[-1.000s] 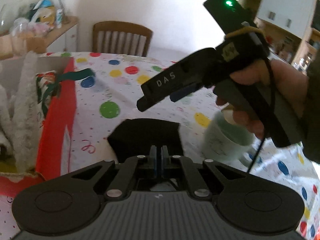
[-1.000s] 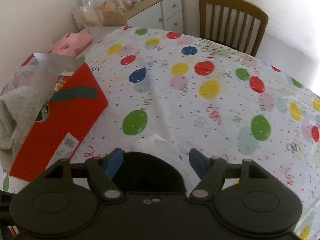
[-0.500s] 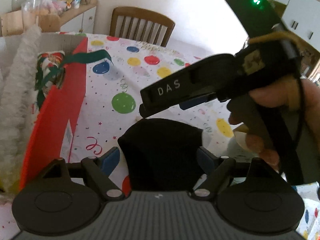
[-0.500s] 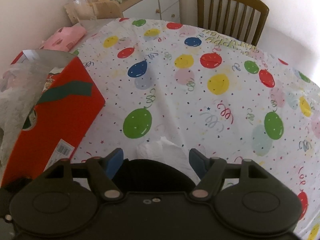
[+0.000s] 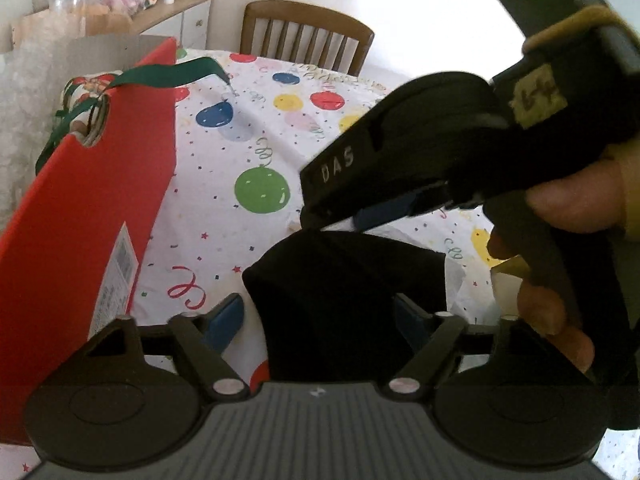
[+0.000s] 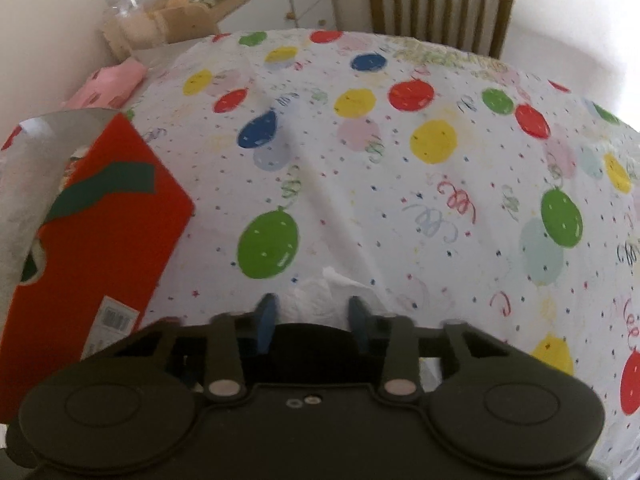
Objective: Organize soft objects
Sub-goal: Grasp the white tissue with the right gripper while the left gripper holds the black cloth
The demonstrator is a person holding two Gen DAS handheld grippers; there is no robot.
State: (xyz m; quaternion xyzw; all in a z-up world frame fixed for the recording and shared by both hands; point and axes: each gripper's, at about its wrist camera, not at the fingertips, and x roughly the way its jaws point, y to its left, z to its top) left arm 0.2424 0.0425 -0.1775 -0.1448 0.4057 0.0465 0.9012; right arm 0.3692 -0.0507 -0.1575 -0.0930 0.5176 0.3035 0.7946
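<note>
Left wrist view: the left gripper is wide open around the black cloth, just right of the red box.

Right wrist view: the right gripper is partly open, holding nothing, right above that cloth.
</note>
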